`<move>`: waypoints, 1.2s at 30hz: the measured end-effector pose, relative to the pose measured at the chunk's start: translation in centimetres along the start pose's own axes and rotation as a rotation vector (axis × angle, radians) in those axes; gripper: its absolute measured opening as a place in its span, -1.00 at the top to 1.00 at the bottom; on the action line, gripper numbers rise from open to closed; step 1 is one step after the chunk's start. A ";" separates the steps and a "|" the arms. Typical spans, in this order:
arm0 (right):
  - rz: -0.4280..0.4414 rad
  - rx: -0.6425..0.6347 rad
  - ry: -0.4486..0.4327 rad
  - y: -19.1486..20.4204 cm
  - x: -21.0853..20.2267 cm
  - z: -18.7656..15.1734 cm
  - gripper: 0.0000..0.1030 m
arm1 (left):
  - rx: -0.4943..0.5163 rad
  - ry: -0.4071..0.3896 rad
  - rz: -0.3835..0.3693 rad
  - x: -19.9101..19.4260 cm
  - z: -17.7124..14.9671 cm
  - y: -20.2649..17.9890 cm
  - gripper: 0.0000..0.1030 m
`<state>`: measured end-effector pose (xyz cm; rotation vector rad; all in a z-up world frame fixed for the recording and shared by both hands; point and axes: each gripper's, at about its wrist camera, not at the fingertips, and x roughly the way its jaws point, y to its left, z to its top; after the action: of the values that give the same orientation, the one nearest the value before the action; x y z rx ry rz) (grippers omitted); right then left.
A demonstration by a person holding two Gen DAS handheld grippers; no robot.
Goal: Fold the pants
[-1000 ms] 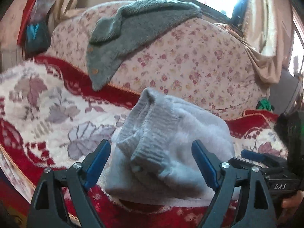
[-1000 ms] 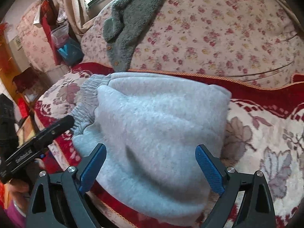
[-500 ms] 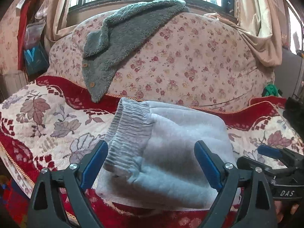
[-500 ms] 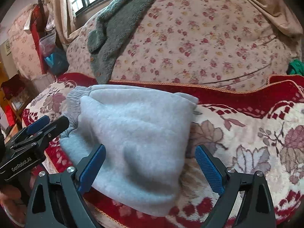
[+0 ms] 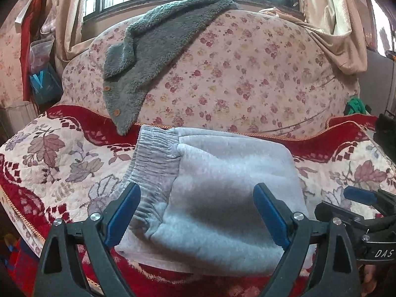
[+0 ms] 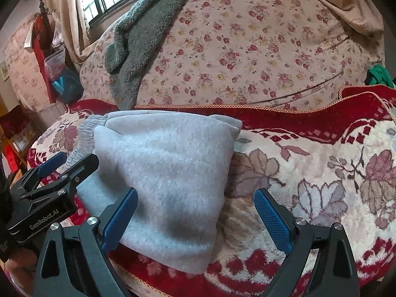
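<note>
- Grey sweatpants (image 5: 217, 193) lay folded (elastic waistband leftward) on the red floral blanket (image 5: 57, 158)
- Left gripper (image 5: 196, 212) released, holding nothing
- Right gripper (image 6: 195, 219) likewise spread, empty

A grey fleece garment (image 5: 158, 47) drapes over the floral sofa back (image 5: 247, 74), above a red leaf-patterned blanket (image 5: 57, 158).

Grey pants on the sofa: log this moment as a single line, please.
pants: folded, lying on red floral blanket | left gripper: open, empty | right gripper: open, empty | contact: none visible
</note>
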<state>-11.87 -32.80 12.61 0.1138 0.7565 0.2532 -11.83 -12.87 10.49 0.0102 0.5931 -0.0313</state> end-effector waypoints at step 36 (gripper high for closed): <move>0.470 0.306 0.204 -5.1 11.3 -0.7 -1.00 | -0.233 0.243 -0.272 9.4 -3.2 12.1 -1.00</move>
<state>-3.49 -34.70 3.58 0.5666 0.9635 0.6011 -5.44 -1.01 2.63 -0.2961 0.8348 -0.2269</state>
